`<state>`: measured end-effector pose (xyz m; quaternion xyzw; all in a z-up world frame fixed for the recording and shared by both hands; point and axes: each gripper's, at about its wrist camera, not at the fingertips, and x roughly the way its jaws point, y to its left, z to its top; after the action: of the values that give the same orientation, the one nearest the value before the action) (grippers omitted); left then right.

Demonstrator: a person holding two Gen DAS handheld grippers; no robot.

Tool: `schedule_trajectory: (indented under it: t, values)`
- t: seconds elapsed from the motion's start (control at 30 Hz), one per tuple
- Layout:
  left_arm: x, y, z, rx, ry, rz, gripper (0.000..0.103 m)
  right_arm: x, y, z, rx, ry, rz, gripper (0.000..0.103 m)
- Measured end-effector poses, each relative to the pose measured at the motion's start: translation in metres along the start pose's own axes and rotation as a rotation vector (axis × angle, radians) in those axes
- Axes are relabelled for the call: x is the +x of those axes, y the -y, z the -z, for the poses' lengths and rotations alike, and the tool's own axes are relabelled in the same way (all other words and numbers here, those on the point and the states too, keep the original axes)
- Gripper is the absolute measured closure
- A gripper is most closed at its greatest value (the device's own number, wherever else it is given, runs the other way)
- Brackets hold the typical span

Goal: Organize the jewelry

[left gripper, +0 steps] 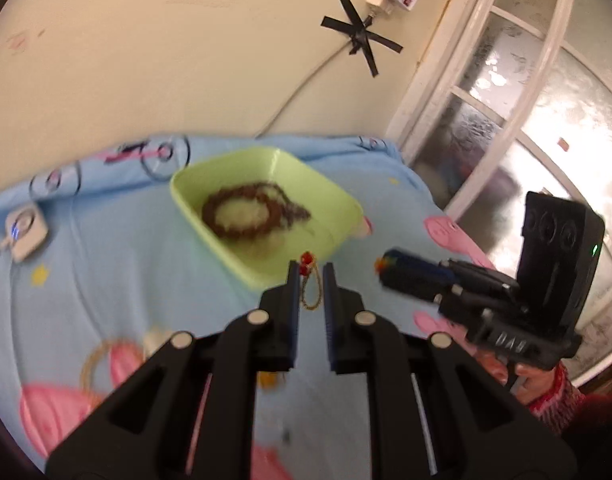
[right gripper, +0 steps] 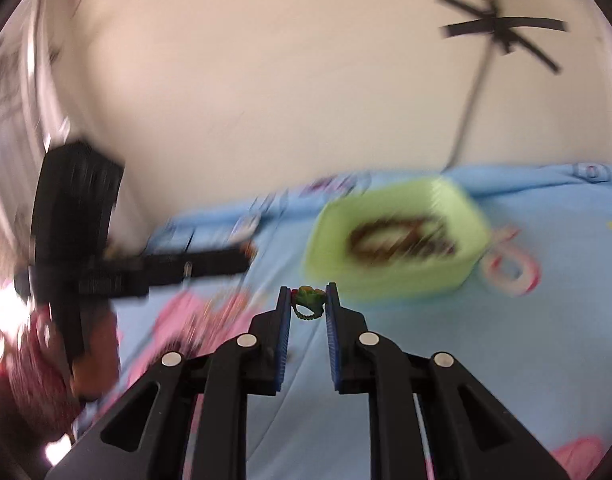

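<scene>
A: Your left gripper (left gripper: 310, 270), closed on anything?

B: Yes, its fingers pinch a gold chain with red beads (left gripper: 309, 280); the beads sit at the fingertips, the chain loop hangs between the pads. It's held above the blue cartoon bedsheet (left gripper: 118, 264), just short of the near corner of the green tray (left gripper: 337, 194).

A: Your right gripper (right gripper: 309, 294)?

B: Clamped on a small ring with a green and orange top (right gripper: 308, 299), beaded band dangling just under the tips. From the left wrist view the right gripper (left gripper: 381, 266) sits to the right of the tray, something orange at its tip, too blurred to say more.

A: Tray contents?

B: A dark brown beaded necklace (left gripper: 248, 210) coiled in a loop on the tray floor. Right view is smeared, tray (right gripper: 325, 256) is ahead and right of your tips.

A: Anything else on the bed?

B: A white puck device (left gripper: 26, 234) with a cable at the far left, near the wall. A gold bangle (left gripper: 96, 364) lies on the sheet, lower left, blurry
</scene>
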<state>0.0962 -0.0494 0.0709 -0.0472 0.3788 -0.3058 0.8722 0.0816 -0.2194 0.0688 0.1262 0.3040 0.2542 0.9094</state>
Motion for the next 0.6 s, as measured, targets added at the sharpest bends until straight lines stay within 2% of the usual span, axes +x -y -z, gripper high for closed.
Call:
schedule_trajectory:
  t: [0.13, 0.2, 0.23, 0.27, 0.33, 0.4, 0.5, 0.53, 0.57, 0.6]
  values:
    - [0.042, -0.014, -0.022, -0.054, -0.038, -0.017, 0.089, 0.028, 0.028, -0.017, 0.045, -0.011, 0.042, 0.103]
    - [0.060, -0.023, -0.025, -0.099, -0.071, -0.037, 0.064, 0.038, 0.045, -0.017, 0.132, 0.004, 0.035, 0.092]
    - [0.063, -0.030, -0.026, -0.131, -0.083, -0.032, 0.062, 0.038, 0.051, -0.015, 0.171, 0.017, 0.049, 0.082]
    - [0.061, -0.034, -0.027, -0.151, -0.081, -0.020, 0.062, 0.036, 0.054, -0.014, 0.186, 0.029, 0.043, 0.079]
    - [0.038, -0.044, -0.028, -0.190, -0.023, 0.016, 0.062, 0.026, 0.057, -0.014, 0.181, 0.065, 0.011, 0.079]
    - [0.015, -0.050, -0.028, -0.191, 0.016, 0.002, 0.062, 0.015, 0.052, -0.015, 0.161, 0.099, 0.012, 0.079]
    - [-0.044, -0.065, -0.012, -0.201, 0.097, -0.036, 0.061, -0.008, 0.031, -0.021, 0.120, 0.180, -0.008, 0.079]
    - [-0.061, -0.071, -0.003, -0.203, 0.116, -0.065, 0.058, -0.017, 0.020, -0.020, 0.092, 0.220, -0.001, 0.071]
    - [-0.083, -0.079, 0.011, -0.204, 0.132, -0.129, 0.054, -0.025, 0.011, -0.016, 0.081, 0.251, 0.013, 0.050]
    - [-0.100, -0.084, 0.024, -0.206, 0.144, -0.188, 0.053, -0.033, 0.002, -0.010, 0.080, 0.277, 0.017, 0.040]
